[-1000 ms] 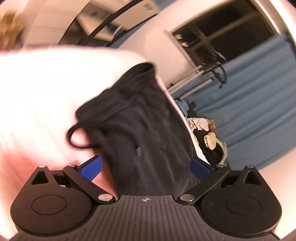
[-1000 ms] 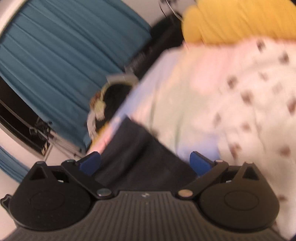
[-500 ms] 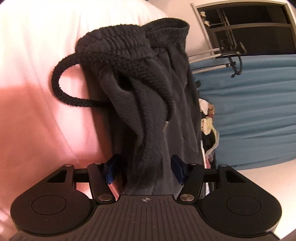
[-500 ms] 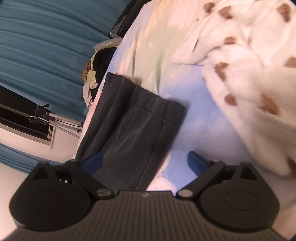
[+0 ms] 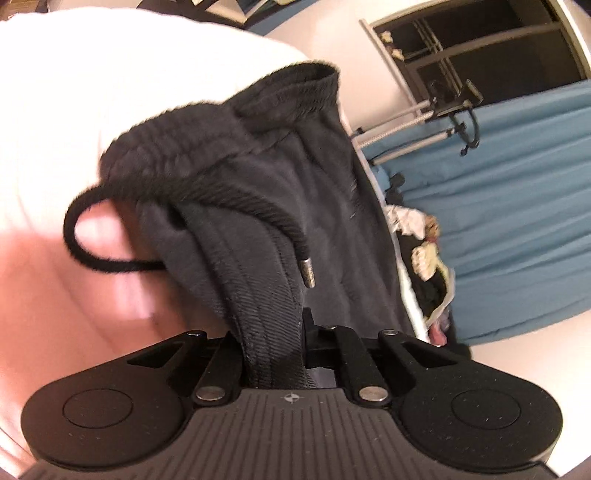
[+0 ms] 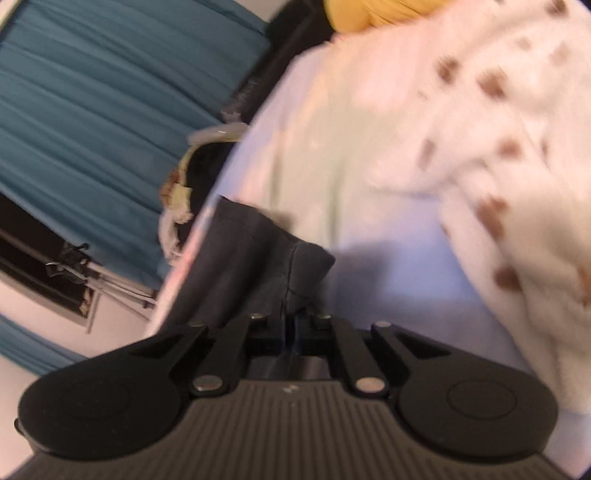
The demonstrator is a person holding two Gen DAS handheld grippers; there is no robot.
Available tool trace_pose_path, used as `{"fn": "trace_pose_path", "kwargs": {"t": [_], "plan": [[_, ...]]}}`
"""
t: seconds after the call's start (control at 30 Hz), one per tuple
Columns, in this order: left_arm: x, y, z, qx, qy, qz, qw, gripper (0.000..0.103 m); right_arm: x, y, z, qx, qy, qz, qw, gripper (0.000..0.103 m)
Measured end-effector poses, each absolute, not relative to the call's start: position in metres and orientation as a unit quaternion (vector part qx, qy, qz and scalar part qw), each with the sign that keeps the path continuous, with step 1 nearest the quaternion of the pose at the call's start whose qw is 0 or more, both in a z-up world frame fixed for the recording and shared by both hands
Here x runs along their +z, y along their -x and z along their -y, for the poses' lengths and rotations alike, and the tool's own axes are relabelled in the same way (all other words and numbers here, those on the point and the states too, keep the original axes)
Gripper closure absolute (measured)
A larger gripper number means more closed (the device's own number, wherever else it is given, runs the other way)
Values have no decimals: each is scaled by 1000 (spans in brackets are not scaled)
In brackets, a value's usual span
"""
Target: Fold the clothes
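Observation:
Black drawstring pants (image 5: 280,206) lie on a pale bed sheet (image 5: 74,122). In the left wrist view the ribbed waistband bunches up at the top, a cord loop hangs to the left and a metal-tipped cord end (image 5: 308,271) dangles over the fabric. My left gripper (image 5: 273,343) is shut on a fold of the pants just below the waistband. In the right wrist view the pants' leg end (image 6: 255,258) lies along the bed's edge. My right gripper (image 6: 295,321) is shut on the hem corner, which puckers up into the jaws.
A white fluffy blanket with brown spots (image 6: 517,166) covers the bed to the right of the leg end, with a yellow pillow (image 6: 365,14) beyond it. A heap of clothes (image 5: 428,266) sits off the bed's edge before teal curtains (image 5: 517,206).
Both grippers went from wide open to shut, the left closing on fabric below the waistband and the right on the leg hem. Both moved in closer to the pants.

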State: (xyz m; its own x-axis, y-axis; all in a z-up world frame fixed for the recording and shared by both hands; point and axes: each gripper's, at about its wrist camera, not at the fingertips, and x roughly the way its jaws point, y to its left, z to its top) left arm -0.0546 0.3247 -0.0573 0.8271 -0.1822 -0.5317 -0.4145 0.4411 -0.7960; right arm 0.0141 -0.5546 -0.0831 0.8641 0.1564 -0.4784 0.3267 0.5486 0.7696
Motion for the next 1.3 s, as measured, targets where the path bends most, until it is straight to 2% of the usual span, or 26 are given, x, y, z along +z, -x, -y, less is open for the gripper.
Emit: {"fn": "trace_pose_path", "kwargs": {"t": [0.2, 0.4, 0.57, 0.67, 0.77, 0.87, 0.97, 1.0, 1.07, 1.1, 1.13, 1.2, 1.23, 1.3], "plan": [[-13, 29, -330, 91, 537, -258, 798, 94, -33, -46, 546, -36, -474, -216, 853, 98], [22, -57, -331, 126, 520, -259, 804, 94, -16, -133, 524, -75, -490, -202, 845, 98], [22, -156, -345, 152, 484, -290, 812, 93, -31, -223, 508, -114, -502, -188, 836, 98], [8, -208, -351, 158, 460, -309, 817, 93, -52, -265, 505, -126, -515, -179, 829, 98], [-15, -253, -353, 169, 429, -336, 821, 92, -73, -300, 497, -133, -480, -181, 848, 98], [-35, -280, -354, 172, 410, -353, 823, 92, -101, -324, 491, -140, -449, -196, 860, 98], [-43, -283, -351, 165, 401, -348, 831, 86, -118, -333, 491, -138, -439, -202, 864, 98], [-42, -282, -350, 160, 399, -342, 836, 81, -117, -334, 489, -137, -431, -201, 869, 95], [-37, -271, -343, 135, 386, -325, 853, 58, -114, -334, 486, -129, -418, -198, 877, 87], [-33, -265, -338, 121, 379, -316, 861, 37, -111, -331, 485, -116, -421, -190, 879, 71], [-29, -257, -332, 111, 371, -308, 869, 22, -109, -328, 483, -102, -424, -182, 881, 48], [-22, -237, -315, 99, 352, -300, 881, 14, -101, -320, 477, -79, -423, -170, 887, 28], [-19, -226, -305, 93, 342, -297, 887, 14, -93, -314, 471, -74, -411, -171, 892, 23], [-17, -198, -284, 83, 347, -286, 889, 11, -75, -302, 455, -62, -381, -179, 905, 21]]}}
